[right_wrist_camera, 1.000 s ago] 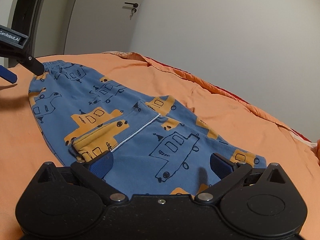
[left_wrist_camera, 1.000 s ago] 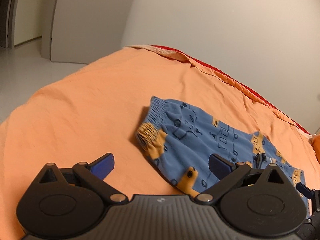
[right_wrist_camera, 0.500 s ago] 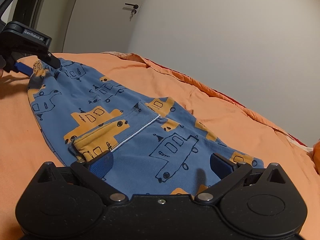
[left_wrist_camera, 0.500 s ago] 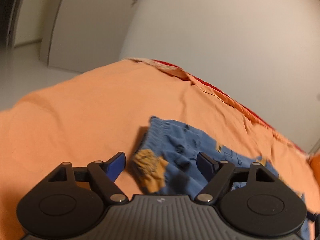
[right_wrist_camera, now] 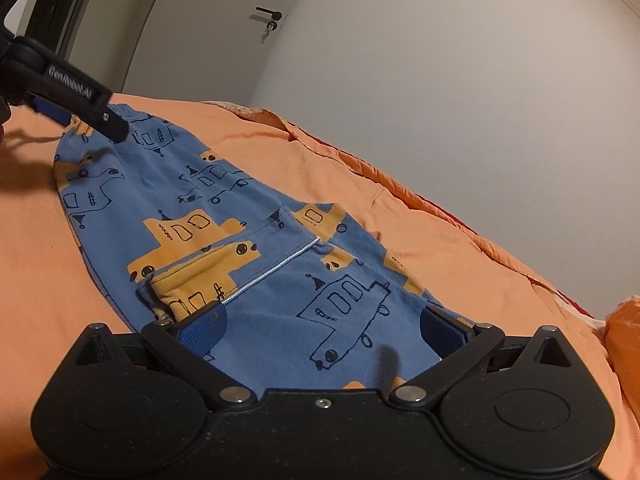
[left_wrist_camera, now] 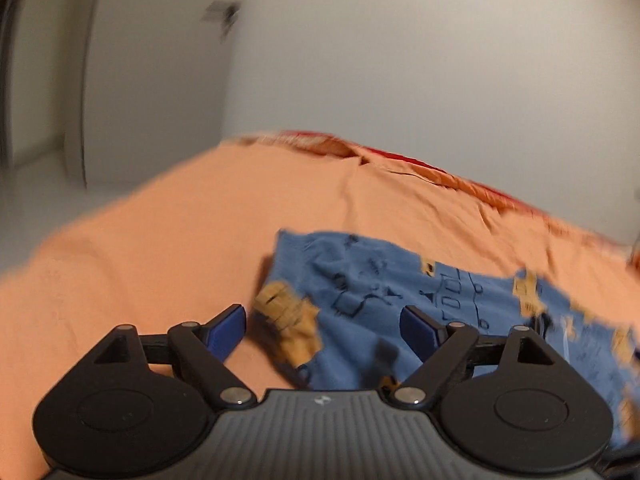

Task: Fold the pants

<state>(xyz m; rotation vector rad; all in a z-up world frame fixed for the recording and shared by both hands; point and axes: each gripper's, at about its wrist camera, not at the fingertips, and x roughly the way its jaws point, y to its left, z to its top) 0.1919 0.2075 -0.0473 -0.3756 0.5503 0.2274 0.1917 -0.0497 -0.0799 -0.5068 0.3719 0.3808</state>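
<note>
Blue pants with yellow and outlined vehicle prints (right_wrist_camera: 248, 240) lie on an orange bed sheet (right_wrist_camera: 32, 272). In the left wrist view, which is blurred, the pants (left_wrist_camera: 400, 304) show their waistband corner between the fingers of my left gripper (left_wrist_camera: 322, 326). Its jaws stand open around that corner, with cloth between them. The left gripper also shows in the right wrist view (right_wrist_camera: 90, 120) at the far waistband end. My right gripper (right_wrist_camera: 324, 330) is open, its fingers straddling the near leg end of the pants.
A white door with a handle and key (right_wrist_camera: 268, 20) stands behind the bed. A grey wall runs along the bed's far side, with a red edge (left_wrist_camera: 440, 172) under the sheet. An orange pillow (right_wrist_camera: 624, 340) lies at right.
My left gripper has moved forward and right onto the waistband corner, and its jaws have narrowed. The right gripper has stayed in place over the leg end.
</note>
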